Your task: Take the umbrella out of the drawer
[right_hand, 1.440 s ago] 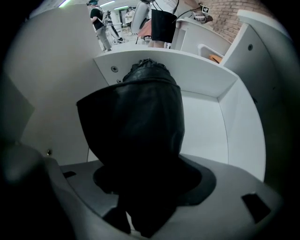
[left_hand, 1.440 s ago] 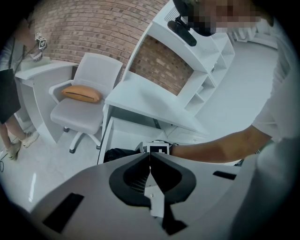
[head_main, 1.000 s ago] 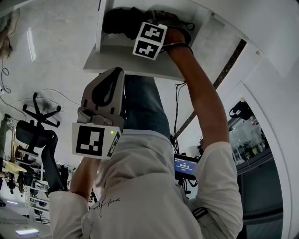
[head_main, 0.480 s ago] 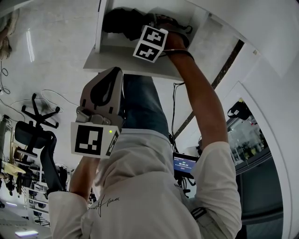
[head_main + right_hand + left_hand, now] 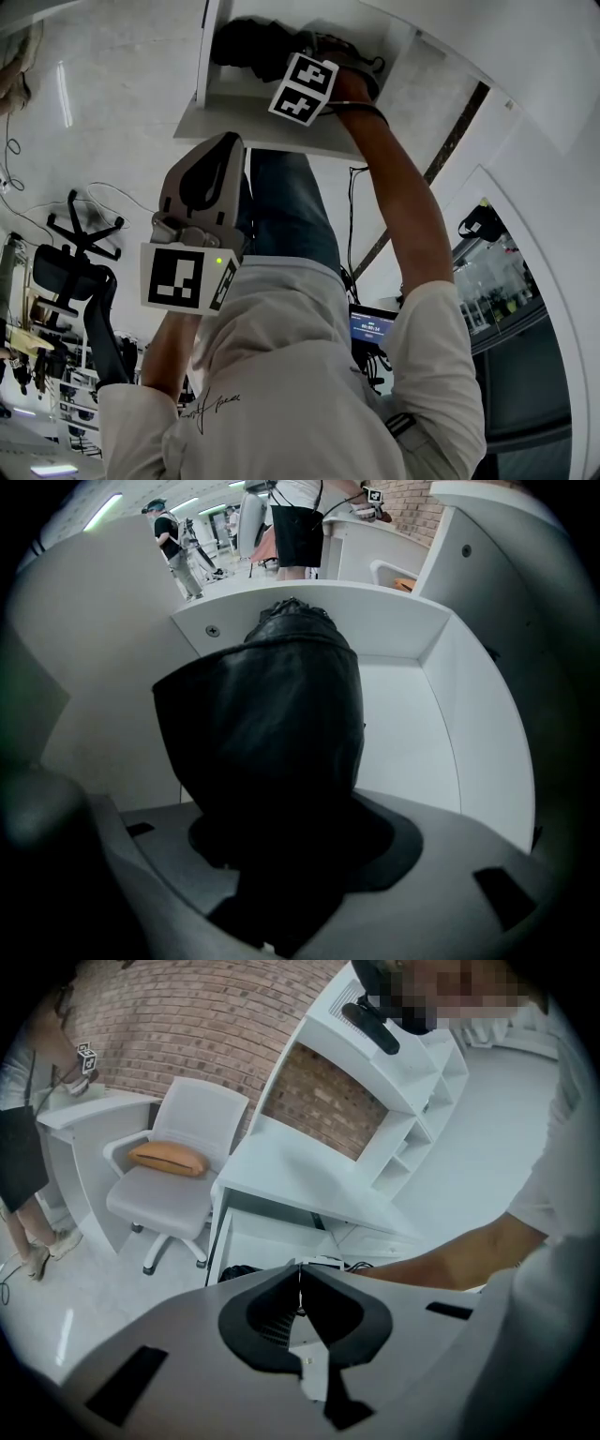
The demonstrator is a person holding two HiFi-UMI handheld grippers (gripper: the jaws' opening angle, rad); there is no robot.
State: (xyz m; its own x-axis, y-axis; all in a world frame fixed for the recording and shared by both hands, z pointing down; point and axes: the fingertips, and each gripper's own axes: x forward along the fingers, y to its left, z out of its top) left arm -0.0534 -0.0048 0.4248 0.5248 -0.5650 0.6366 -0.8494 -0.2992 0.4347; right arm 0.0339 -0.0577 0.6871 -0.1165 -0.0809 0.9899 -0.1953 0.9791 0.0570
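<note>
left gripper [image 5: 300, 1274], nearest the body: jaws brought together with nothing between them, held back from the drawer and idle.

right gripper [image 5: 281, 846]: pointed down into the open drawer [image 5: 403, 733]. its jaws have just been closing from their widest and stand wide apart around the umbrella [image 5: 267, 714]. the umbrella's black folded bulk fills the gap between them, so the pads appear to press on it.

umbrella: folded and black, lying lengthwise in the drawer. in the right gripper view it lies hard by the left wall, with its far end close to the far wall. the right half of the drawer floor is bare. in the head view it shows as a dark mass at the drawer's far end.

drawer: pulled out from under the white counter [image 5: 291, 1171].

progress, as judged: the drawer is open and the grasp looks made, but the umbrella lies in the drawer, not yet lifted. left to do: raise it clear of the drawer walls and bring it out.
</note>
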